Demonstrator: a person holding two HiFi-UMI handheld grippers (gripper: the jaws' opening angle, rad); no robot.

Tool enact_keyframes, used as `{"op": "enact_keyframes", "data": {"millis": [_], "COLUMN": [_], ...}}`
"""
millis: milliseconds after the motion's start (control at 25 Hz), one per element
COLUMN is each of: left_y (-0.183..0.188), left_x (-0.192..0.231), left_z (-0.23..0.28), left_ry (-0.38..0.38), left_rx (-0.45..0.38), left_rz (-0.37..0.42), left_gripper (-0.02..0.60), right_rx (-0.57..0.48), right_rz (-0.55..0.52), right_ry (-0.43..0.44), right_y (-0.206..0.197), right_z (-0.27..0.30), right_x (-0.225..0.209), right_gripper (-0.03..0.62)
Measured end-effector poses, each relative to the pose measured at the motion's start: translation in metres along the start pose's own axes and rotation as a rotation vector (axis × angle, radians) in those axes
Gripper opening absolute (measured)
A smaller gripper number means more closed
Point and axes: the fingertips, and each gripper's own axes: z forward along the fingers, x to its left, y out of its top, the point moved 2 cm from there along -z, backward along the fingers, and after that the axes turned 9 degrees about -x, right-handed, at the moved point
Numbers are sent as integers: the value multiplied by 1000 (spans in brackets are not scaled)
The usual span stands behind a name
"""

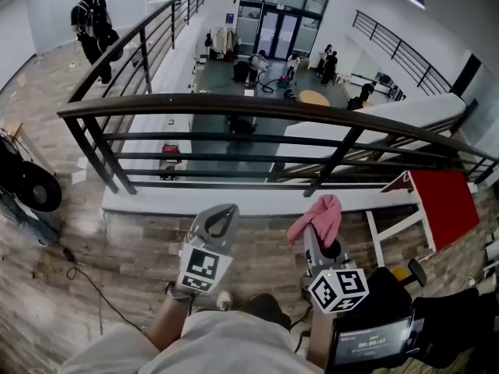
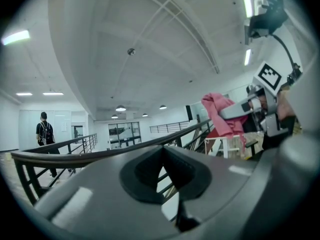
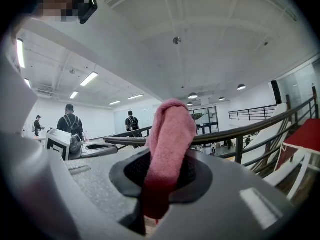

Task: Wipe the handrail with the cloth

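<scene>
Pink cloth (image 1: 320, 215) stood pinched in the right gripper (image 1: 310, 237), short of the handrail (image 1: 257, 106), the left gripper (image 1: 219, 220) pressed together empty; gripped by one end only, it could slip free on the rail and drop over the edge.

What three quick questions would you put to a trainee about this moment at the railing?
1. True or false: the pink terry cloth is already pressed against the dark curved metal handrail.
2. Which gripper holds the cloth? A: the left gripper. B: the right gripper. C: neither.
3. Fill in the word: the left gripper's jaws stand ___, with nothing between them.

Key:
1. False. The cloth is held up, short of the handrail and apart from it.
2. B.
3. Together.
</scene>
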Motion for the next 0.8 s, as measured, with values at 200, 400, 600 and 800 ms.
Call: {"op": "enact_keyframes", "data": {"millis": [200, 400, 600, 800], "left_y": [-4, -9, -11, -8], "left_x": [13, 22, 32, 45], "left_z": [6, 17, 39, 61], "left_ry": [1, 10, 0, -8], "left_rx": [16, 35, 46, 43], "left_rz": [0, -1, 8, 30], "left_gripper": [8, 8, 8, 8], "right_rx": [13, 14, 14, 5], "right_rz": [13, 30, 32, 57], "right_ry": [5, 32, 50, 56], "right_y": [-2, -2, 2, 4], "right_z": [17, 37, 64, 95], "right_x": [1, -4, -11, -21], "right_gripper": [78, 78, 78, 78]}}
